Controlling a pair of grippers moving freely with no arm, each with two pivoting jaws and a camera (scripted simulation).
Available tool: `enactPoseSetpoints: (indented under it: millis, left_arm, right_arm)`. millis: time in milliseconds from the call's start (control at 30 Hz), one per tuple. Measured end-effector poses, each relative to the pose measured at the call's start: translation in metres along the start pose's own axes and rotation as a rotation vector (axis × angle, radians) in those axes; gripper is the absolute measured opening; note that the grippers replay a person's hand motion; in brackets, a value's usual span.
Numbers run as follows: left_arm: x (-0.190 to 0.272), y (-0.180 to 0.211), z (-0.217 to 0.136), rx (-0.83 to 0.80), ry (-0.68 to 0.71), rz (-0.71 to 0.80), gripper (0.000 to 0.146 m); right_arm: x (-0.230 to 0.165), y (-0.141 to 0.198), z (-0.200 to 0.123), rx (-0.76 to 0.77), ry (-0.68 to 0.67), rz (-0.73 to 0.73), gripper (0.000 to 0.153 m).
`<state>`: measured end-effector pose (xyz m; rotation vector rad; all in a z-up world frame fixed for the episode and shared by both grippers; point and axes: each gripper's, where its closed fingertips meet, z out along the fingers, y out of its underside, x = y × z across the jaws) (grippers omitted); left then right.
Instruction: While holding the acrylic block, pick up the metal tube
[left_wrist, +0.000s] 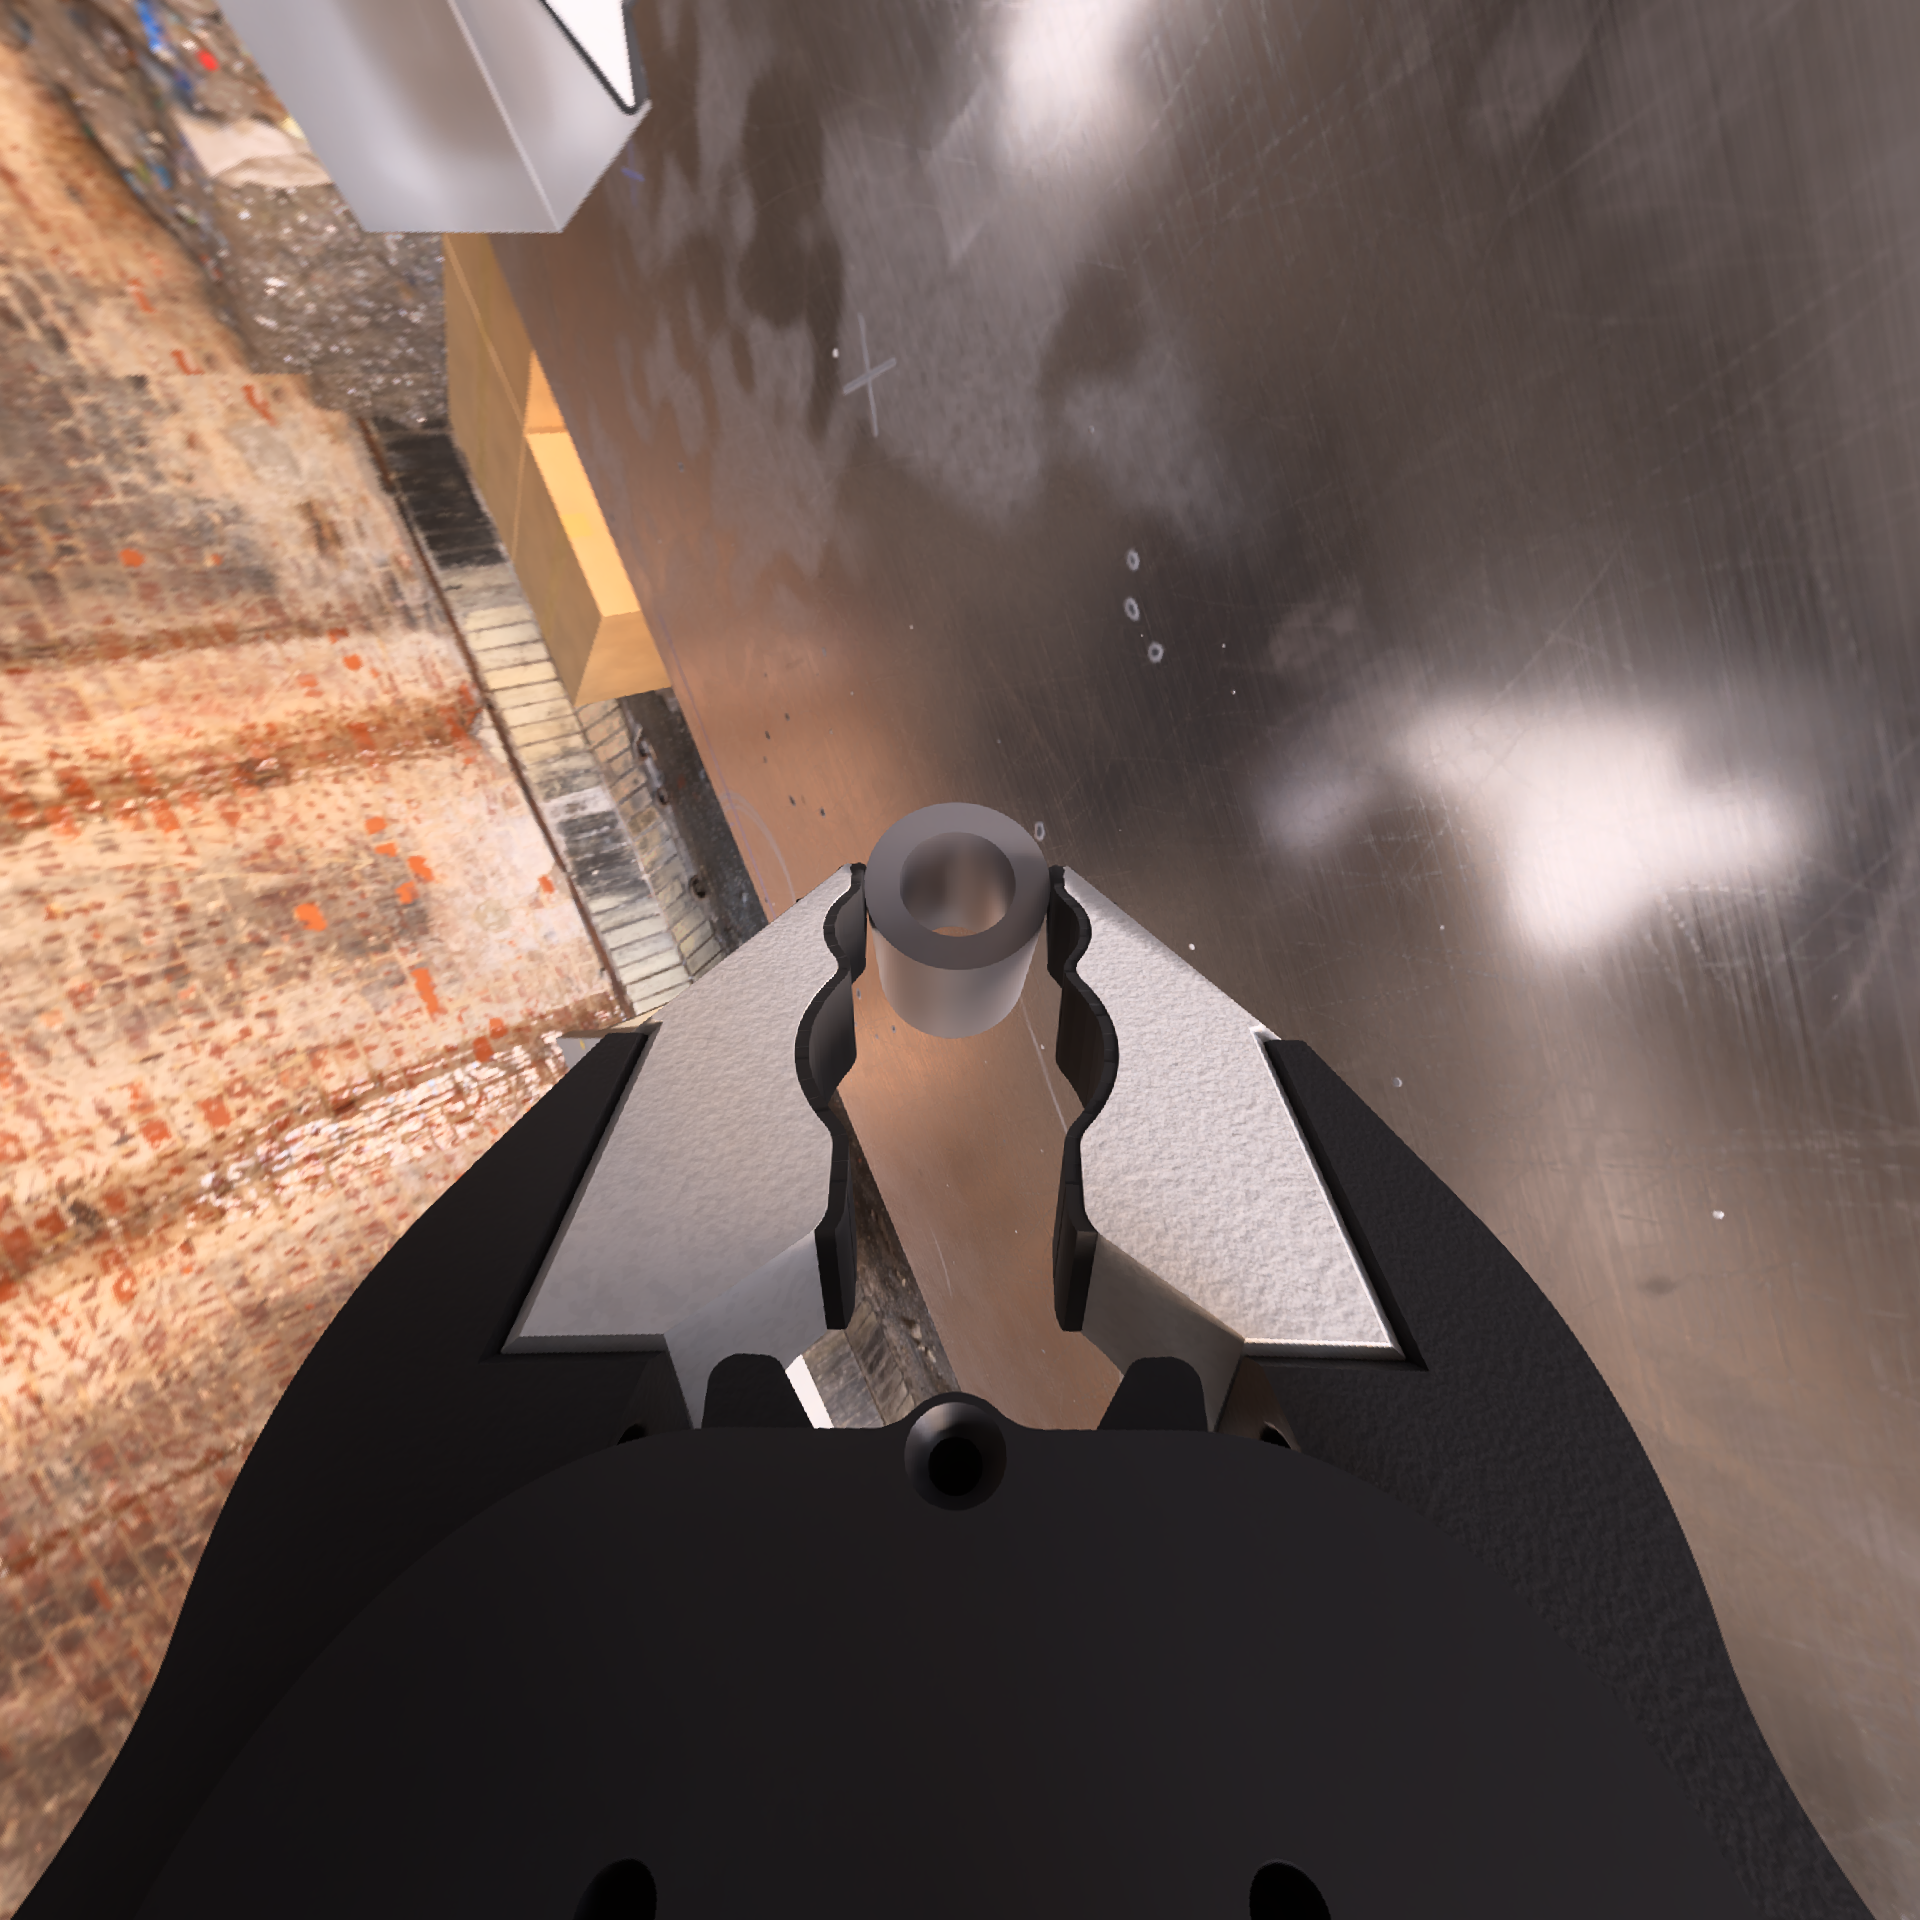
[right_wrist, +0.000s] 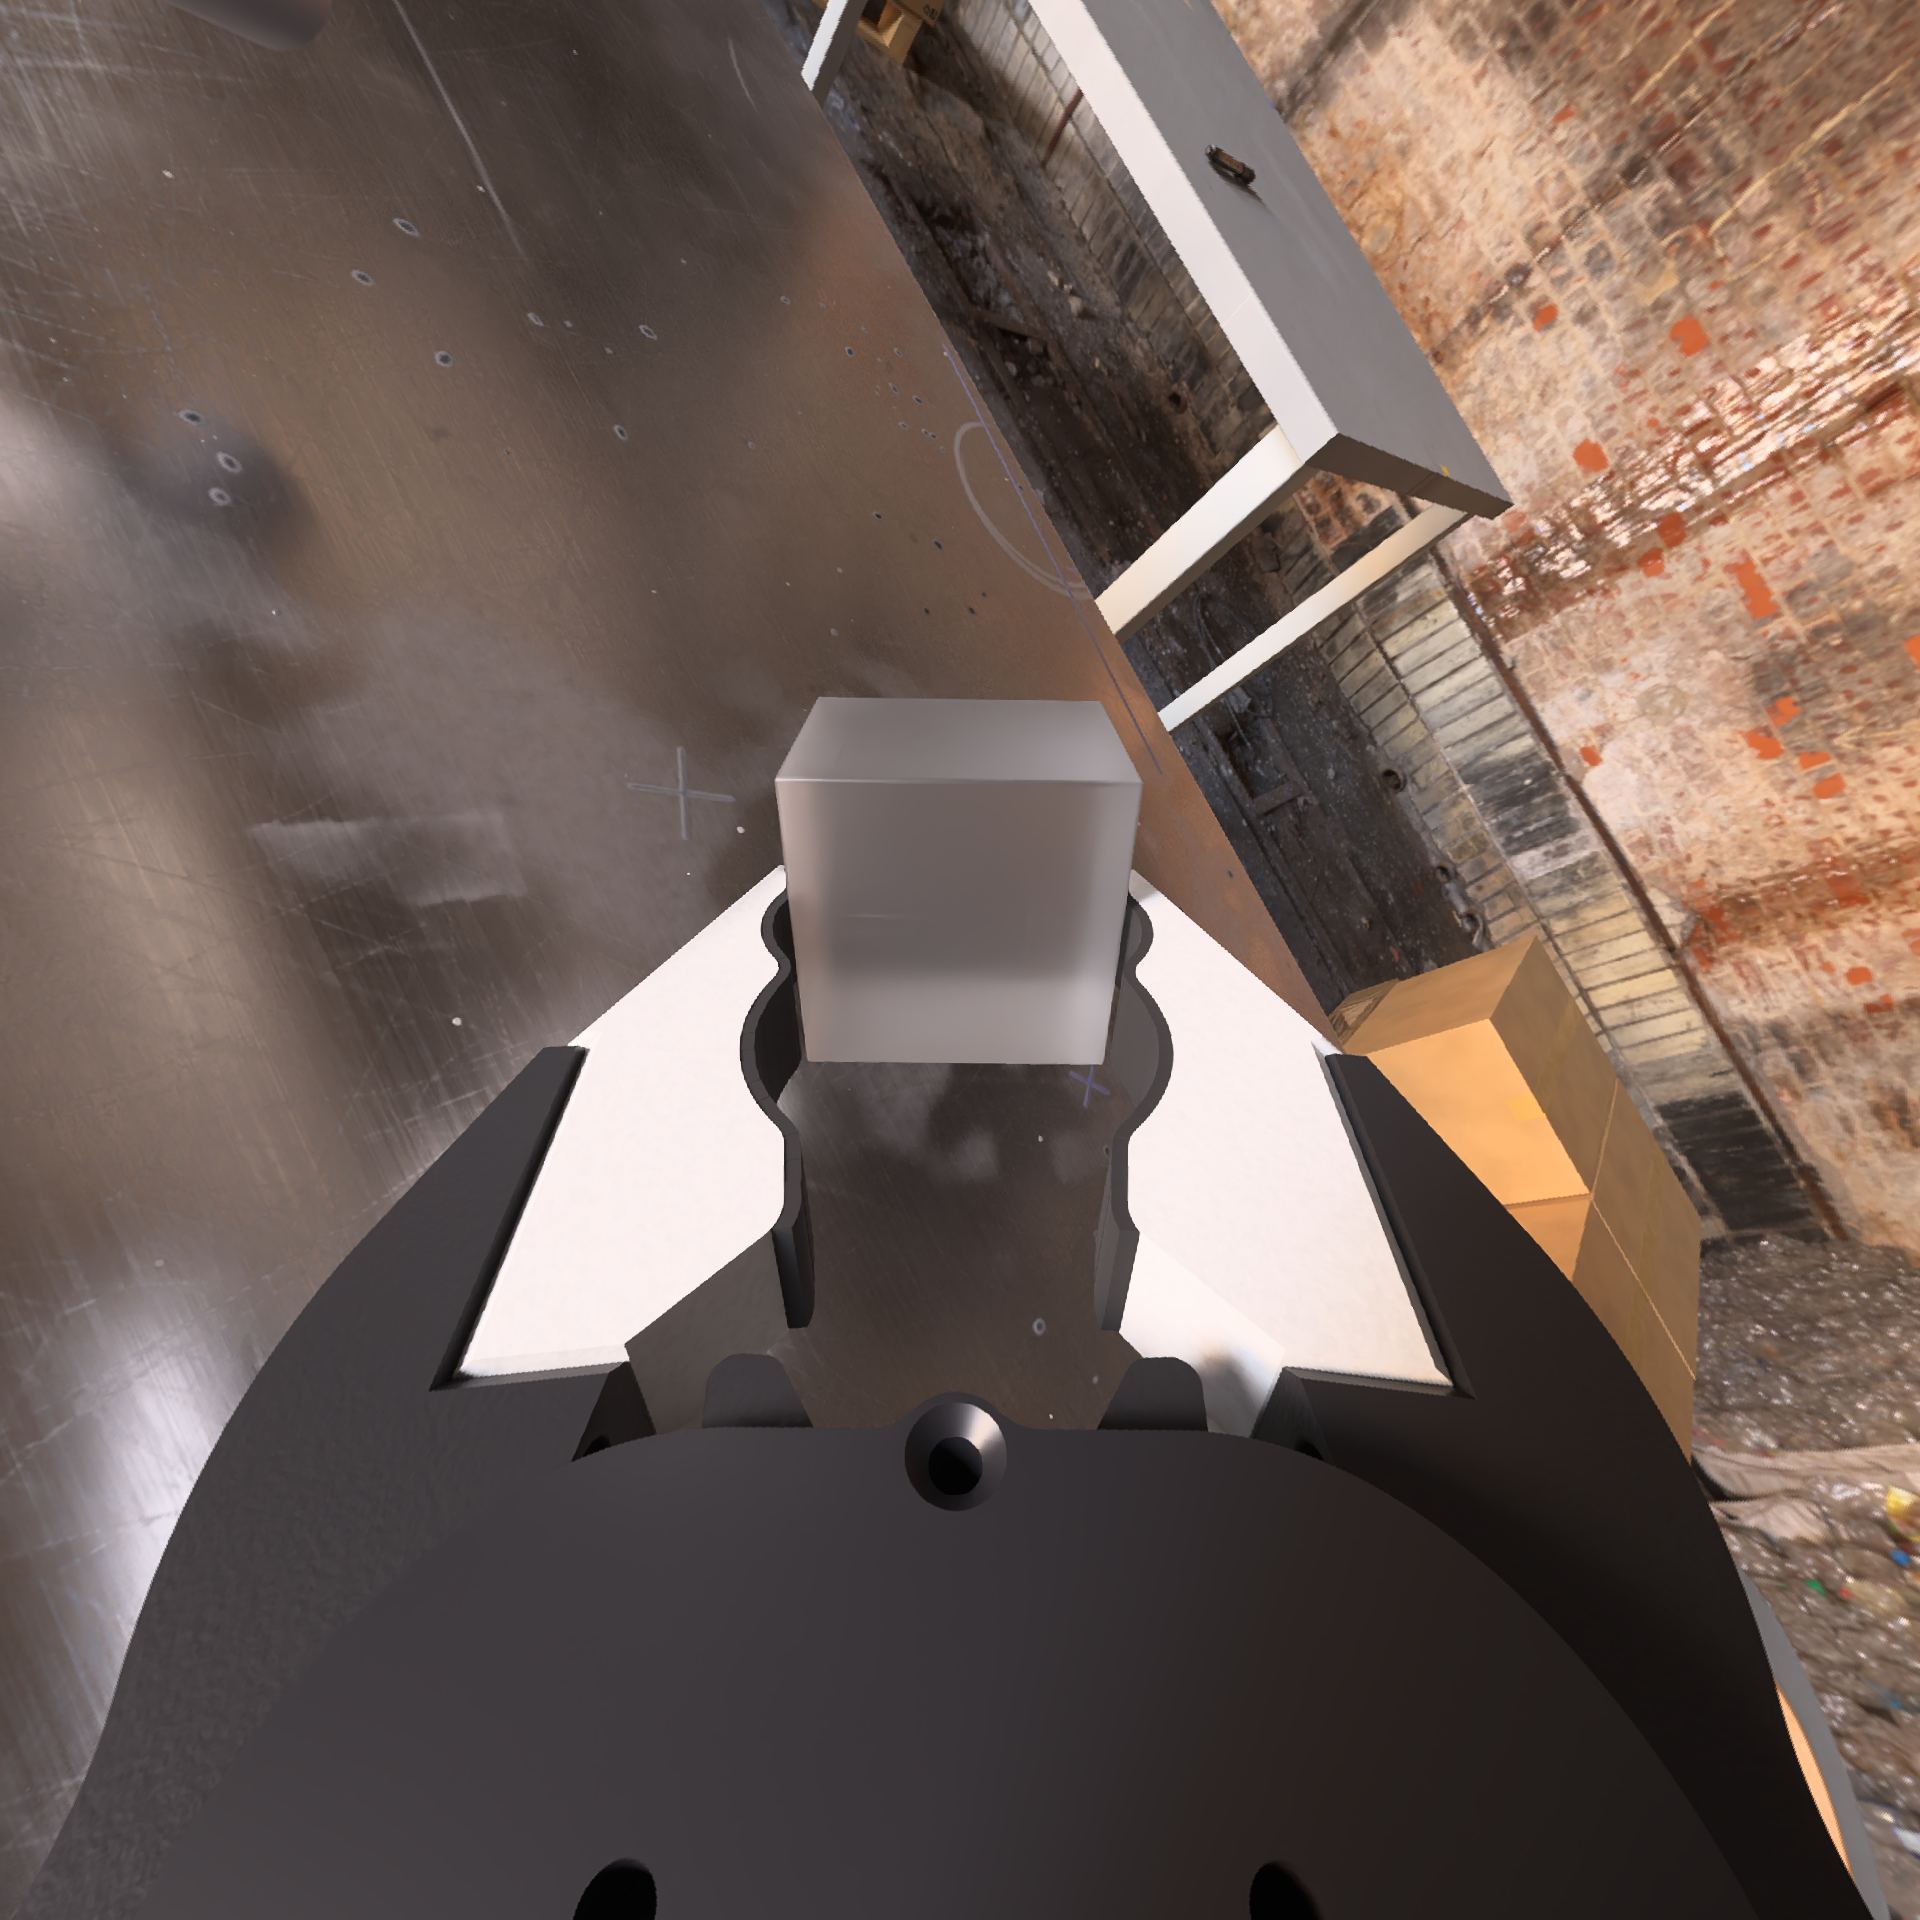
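Note:
In the left wrist view, my left gripper (left_wrist: 956, 883) is shut on the metal tube (left_wrist: 956, 935), a short grey hollow cylinder gripped at the fingertips with its open end facing the camera. It sits over the scratched metal table (left_wrist: 1351, 520). In the right wrist view, my right gripper (right_wrist: 956, 904) is shut on the acrylic block (right_wrist: 956, 894), a frosted translucent cube held at the fingertips above the table (right_wrist: 312, 623). The block (left_wrist: 447, 125) also shows at the top left of the left wrist view, raised, with a white finger beside it.
The table edge (left_wrist: 727, 790) runs close to the left of the tube, and close to the right of the block in the right wrist view. Cardboard boxes (right_wrist: 1507, 1122) and a white side table (right_wrist: 1299, 260) stand on the brick floor (left_wrist: 208, 831) beyond.

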<state>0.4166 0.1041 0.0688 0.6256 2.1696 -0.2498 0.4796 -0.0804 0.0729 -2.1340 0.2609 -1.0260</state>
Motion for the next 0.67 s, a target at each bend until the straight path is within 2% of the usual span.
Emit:
enactPoseSetpoints:
  millis: [200, 400, 667]
  left_arm:
    - [0.001, 0.004, 0.008, -0.026, 0.056, 0.054, 0.034]
    - [0.0, 0.005, 0.007, -0.093, 0.105, 0.029, 0.034]
    - [-0.003, -0.023, 0.013, -0.162, 0.078, 0.269, 0.034]
  right_arm:
    - [0.001, 0.001, -0.001, -0.003, 0.003, 0.001, 0.059]
    - [-0.001, 0.002, 0.0, -0.006, -0.004, -0.007, 0.059]
    - [-0.003, 0.002, 0.001, -0.01, -0.009, -0.008, 0.059]
